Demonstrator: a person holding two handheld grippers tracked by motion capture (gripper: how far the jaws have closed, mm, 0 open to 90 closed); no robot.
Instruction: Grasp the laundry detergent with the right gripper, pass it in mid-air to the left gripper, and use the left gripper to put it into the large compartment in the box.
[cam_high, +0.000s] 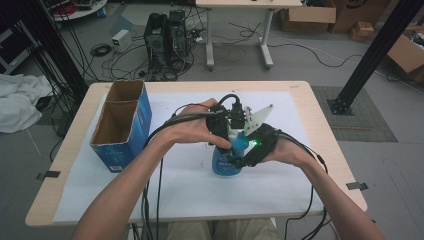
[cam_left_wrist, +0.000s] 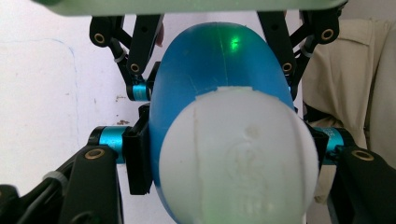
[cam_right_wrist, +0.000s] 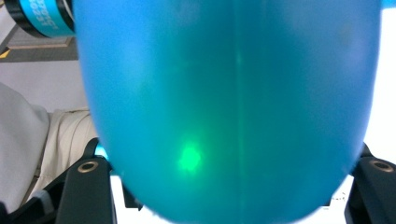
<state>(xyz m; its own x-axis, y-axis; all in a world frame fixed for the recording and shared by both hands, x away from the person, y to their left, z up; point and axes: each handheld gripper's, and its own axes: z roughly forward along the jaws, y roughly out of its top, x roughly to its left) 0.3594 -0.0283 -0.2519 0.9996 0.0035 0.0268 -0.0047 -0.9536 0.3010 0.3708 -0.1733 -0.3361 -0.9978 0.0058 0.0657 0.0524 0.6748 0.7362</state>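
Bottle (cam_high: 226, 162), blue with a white cap, stands upright near the middle of the white sheet (cam_high: 150, 190) on the table, held between your two hands. Your left gripper (cam_high: 220, 131) clamps the white cap, jaws pressed tight against both its sides. Your right gripper (cam_high: 248, 150) sits at the blue body, jaws either side of it; whether its pads press there, you cannot tell. Blue cardboard box (cam_high: 124, 125) stands well apart to the left.

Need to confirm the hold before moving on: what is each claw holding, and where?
The left claw clamps the blue bottle at its white cap; the right claw's jaws flank its body, contact unclear.
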